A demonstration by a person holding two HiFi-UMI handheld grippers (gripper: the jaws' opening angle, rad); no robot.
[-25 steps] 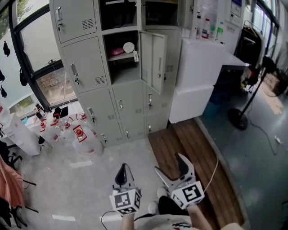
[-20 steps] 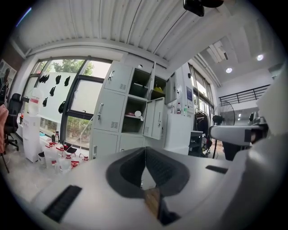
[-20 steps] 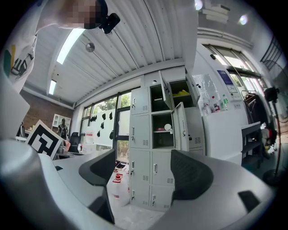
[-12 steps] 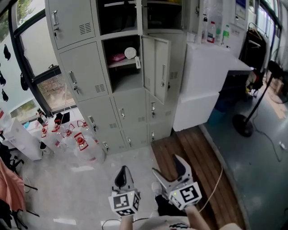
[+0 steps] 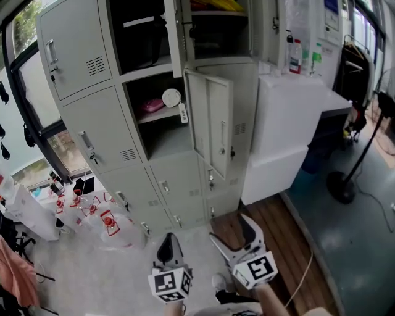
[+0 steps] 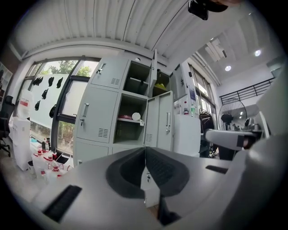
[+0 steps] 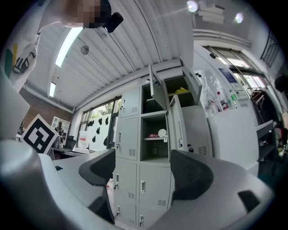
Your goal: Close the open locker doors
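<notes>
Head view, nearest items: left gripper (image 5: 170, 245), grey plastic with black pads, low in the frame, jaws pressed together and nothing between them; a cube with square markers (image 5: 171, 282) at its near end. Just right of it, right gripper (image 5: 232, 232) of the same make, jaws spread apart and empty; both grippers point toward the lockers and stand well short of them.

Floor: pale grey concrete (image 5: 92, 278) on the left; a strip of brown wooden planks (image 5: 274, 241) on the right, running up to the cabinet's foot. Clear plastic jugs with red caps (image 5: 106, 221) stand on the floor near left, beside the cabinet's lower corner.

Beyond: tall grey metal locker cabinet (image 5: 105, 133); lower-row doors closed. Middle-row grey metal door (image 5: 210, 123) hangs open, swung out to the right; its compartment holds a pink object (image 5: 152, 104) and a white round disc (image 5: 171, 97) on a shelf; a small white tag (image 5: 183, 113) hangs at the opening's right edge. Top-row grey door (image 5: 174, 34) also stands open, seen edge-on; something yellow (image 5: 213, 5) lies in the compartment right of it.

Far right: white box-shaped unit (image 5: 287, 120) against the cabinet, bottles (image 5: 296, 55) on top; black floor-fan stand (image 5: 341, 185) farther right. Far left: dark-framed window (image 5: 21, 102).
</notes>
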